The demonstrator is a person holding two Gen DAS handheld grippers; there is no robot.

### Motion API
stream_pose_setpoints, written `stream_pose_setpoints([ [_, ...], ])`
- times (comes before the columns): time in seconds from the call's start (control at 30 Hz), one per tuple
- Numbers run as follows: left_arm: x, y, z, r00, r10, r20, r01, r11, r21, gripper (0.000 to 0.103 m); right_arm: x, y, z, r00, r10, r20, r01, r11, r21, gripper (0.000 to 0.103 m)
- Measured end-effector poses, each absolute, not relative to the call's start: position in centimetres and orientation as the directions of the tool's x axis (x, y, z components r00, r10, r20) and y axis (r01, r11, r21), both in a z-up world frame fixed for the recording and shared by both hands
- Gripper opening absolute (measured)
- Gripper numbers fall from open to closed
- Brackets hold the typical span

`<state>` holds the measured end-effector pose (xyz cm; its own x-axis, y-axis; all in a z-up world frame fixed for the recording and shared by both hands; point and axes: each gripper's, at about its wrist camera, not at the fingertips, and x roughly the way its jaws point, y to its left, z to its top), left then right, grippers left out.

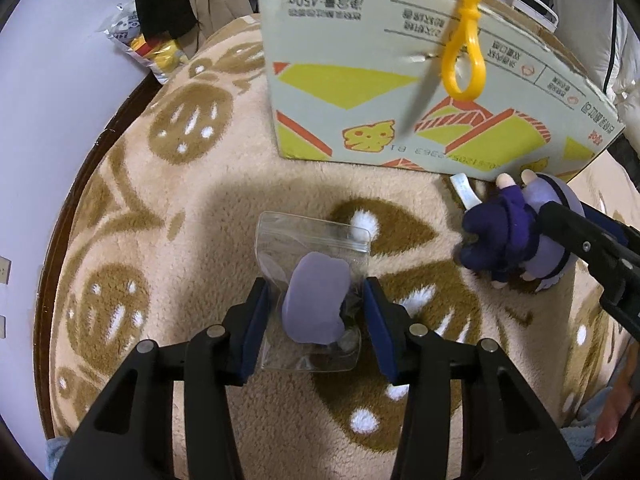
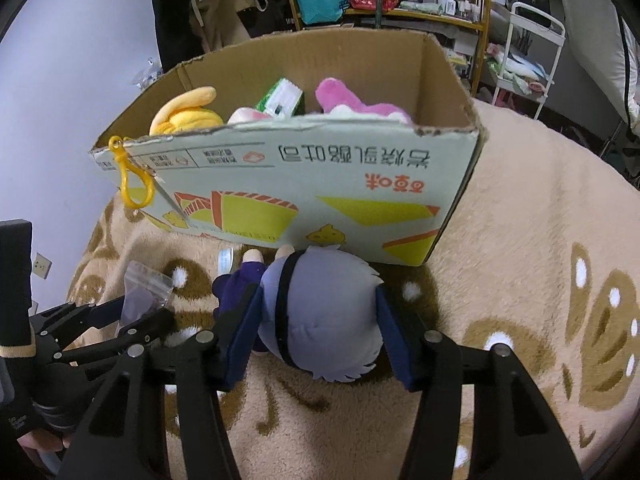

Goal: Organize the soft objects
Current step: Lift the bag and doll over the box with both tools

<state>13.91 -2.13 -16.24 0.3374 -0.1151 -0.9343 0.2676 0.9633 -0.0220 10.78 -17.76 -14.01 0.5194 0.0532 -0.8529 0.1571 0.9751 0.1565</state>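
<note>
A small plush doll [image 2: 320, 316] with a lavender head and dark purple clothes lies on the fleece blanket by the cardboard box [image 2: 304, 192]. My right gripper [image 2: 316, 340] is closed around its head; it also shows in the left wrist view [image 1: 512, 236]. A clear zip bag [image 1: 316, 300] with a lavender soft piece inside lies between the fingers of my left gripper [image 1: 316, 320], which stand open on either side of it. The box holds a yellow plush [image 2: 188, 114], a pink plush [image 2: 352, 100] and a green-white item.
A yellow plastic clip [image 1: 464, 48] hangs on the box's front wall. A beige and brown patterned blanket [image 1: 160, 200] covers the round table. A snack packet [image 1: 148, 40] lies at the far left edge. Shelves and a white cart [image 2: 532, 40] stand behind.
</note>
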Motion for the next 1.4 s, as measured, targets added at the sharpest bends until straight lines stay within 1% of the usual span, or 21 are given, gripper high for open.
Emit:
stream_pose_setpoints([
  [0.1, 13.9, -1.9, -15.8, 0.35, -0.116, -0.929, 0.256, 0.966, -0.024, 0.046, 10.5, -18.1, -13.6, 0.524, 0.044, -0.85, 0.161, 0.975, 0.15, 0.06],
  [0.17, 13.7, -1.5, -15.3, 0.365, -0.116, -0.924, 0.245, 0.969, -0.025, 0.046, 10.1, -18.4, -12.9, 0.533, 0.005, -0.846, 0.175, 0.978, 0.116, 0.06],
  [0.3, 13.4, -1.3, -14.0, 0.407, -0.128, -0.904, 0.236, 0.971, -0.031, 0.046, 9.3, -19.3, -11.2, 0.572, 0.001, -0.821, 0.19, 0.973, 0.134, 0.06],
  [0.43, 12.6, -1.1, -11.5, 0.485, -0.184, -0.855, 0.258, 0.964, -0.062, 0.046, 8.9, -19.9, -9.6, 0.606, -0.012, -0.796, 0.186, 0.974, 0.127, 0.06],
  [0.67, 10.9, -1.0, -6.4, 0.636, -0.226, -0.738, 0.285, 0.957, -0.048, 0.046, 7.7, -20.1, -7.1, 0.652, 0.013, -0.758, 0.172, 0.971, 0.164, 0.06],
  [0.9, 9.2, -1.6, -2.5, 0.73, -0.257, -0.634, 0.326, 0.945, -0.008, 0.046, 6.4, -20.2, -3.9, 0.723, 0.017, -0.691, 0.153, 0.971, 0.184, 0.06],
  [1.03, 9.0, -1.7, -0.9, 0.767, -0.273, -0.58, 0.333, 0.943, -0.003, 0.046, 5.7, -20.7, -2.1, 0.777, 0.004, -0.629, 0.153, 0.969, 0.195, 0.06],
  [1.23, 9.6, -2.6, 1.0, 0.806, -0.292, -0.514, 0.36, 0.932, 0.034, 0.046, 5.4, -21.1, -0.1, 0.842, -0.025, -0.539, 0.152, 0.969, 0.192, 0.06],
  [1.4, 11.0, -3.4, 2.0, 0.824, -0.311, -0.473, 0.377, 0.925, 0.05, 0.046, 5.9, -21.1, 0.7, 0.869, -0.051, -0.493, 0.154, 0.973, 0.172, 0.06],
])
